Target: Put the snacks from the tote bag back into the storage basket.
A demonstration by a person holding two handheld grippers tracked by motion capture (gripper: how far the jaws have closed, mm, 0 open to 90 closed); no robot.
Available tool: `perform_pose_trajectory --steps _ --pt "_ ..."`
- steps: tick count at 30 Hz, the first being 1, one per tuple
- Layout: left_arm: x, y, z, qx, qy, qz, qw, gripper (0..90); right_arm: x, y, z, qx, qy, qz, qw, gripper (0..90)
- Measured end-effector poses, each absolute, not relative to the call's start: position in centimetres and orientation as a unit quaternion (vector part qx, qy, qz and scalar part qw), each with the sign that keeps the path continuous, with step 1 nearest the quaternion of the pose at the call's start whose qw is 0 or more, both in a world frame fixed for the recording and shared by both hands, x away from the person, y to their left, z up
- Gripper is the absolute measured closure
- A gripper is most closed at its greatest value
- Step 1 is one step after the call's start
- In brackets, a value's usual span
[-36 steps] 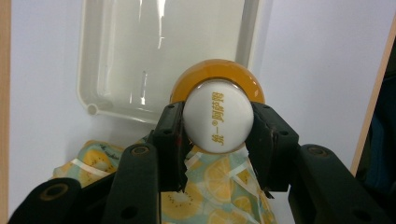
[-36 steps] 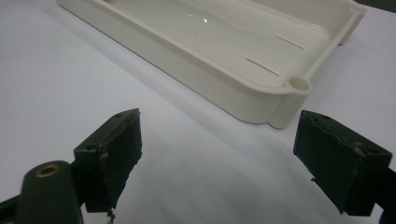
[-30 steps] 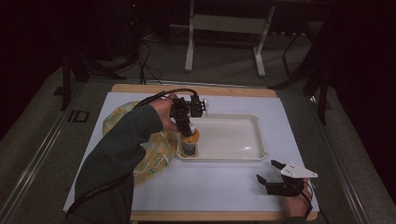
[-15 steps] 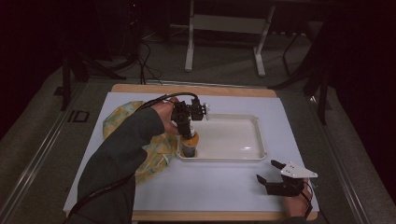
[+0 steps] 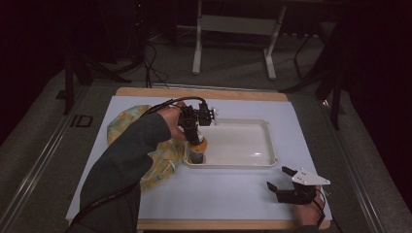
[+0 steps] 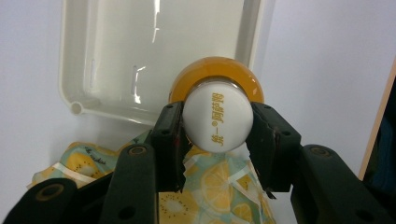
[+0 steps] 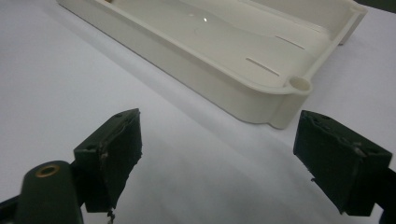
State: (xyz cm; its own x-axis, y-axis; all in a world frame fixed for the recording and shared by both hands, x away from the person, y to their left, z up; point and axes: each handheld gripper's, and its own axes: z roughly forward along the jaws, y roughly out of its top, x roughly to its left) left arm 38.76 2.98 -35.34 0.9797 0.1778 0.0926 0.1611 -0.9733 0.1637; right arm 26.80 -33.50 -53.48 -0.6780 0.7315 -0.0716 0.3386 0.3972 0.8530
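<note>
In the left gripper view, a small bottle with a white cap is clamped between the two black jaws of the left gripper, one jaw pressed on each side of the cap. Gold Chinese characters with a small registered mark are printed across the cap; they are too small to be read with certainty. An orange collar is seen just beyond the cap. Below the jaws, a cloth printed with lemon and kiwi slices is spread on the white table. Beyond the bottle, the white tray is seen, with the bottle held over its near corner, beside the rim.

In the high view, the left gripper is held above the tray's left end, the bottle hanging beneath it just inside that corner.

The right gripper is held with its jaws wide apart and nothing between them; just past its fingertips, the tray's side wall and rounded corner are seen. In the high view, the right gripper is placed near the table's front edge.
</note>
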Motion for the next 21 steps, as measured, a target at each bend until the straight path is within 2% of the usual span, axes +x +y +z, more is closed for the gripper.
perform_pose_trajectory --steps 9,21 --pt "38.6 3.4 -34.8 0.99 0.089 0.051 0.101 49.5 26.8 -33.5 -53.5 0.332 0.806 0.436 0.225 15.0" --pt "38.2 3.6 -33.7 0.985 0.086 0.07 0.132 47.1 26.8 -33.5 -53.5 0.332 0.805 0.437 0.224 15.0"
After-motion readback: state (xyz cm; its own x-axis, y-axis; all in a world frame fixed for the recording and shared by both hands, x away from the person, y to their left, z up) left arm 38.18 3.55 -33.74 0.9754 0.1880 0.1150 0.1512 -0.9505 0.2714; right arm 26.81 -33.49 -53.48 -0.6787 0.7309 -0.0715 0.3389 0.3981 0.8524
